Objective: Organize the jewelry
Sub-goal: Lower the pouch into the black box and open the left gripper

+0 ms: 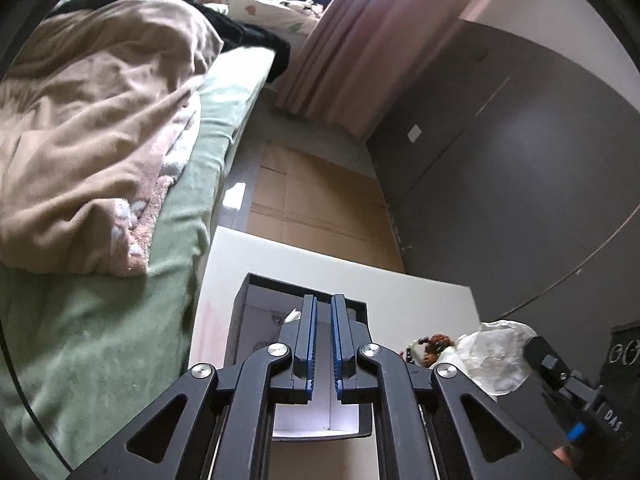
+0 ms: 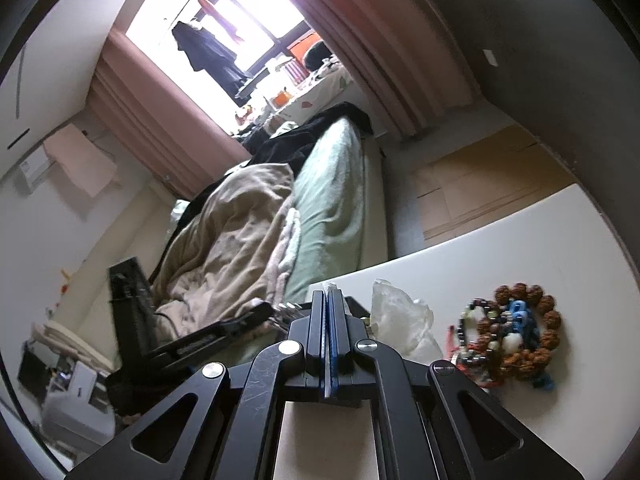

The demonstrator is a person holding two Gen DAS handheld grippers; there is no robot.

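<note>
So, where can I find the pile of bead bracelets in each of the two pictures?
Left wrist view: the bead bracelets show only partly, low and right of centre, behind the left gripper's linkage.
Right wrist view: they lie in full sight at lower right on the white table.
Shared landmark: the crumpled clear plastic bag beside them.

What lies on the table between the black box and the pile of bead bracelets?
A crumpled clear plastic bag lies between the box and the bracelets; the right wrist view shows it best, on the white table.
</note>
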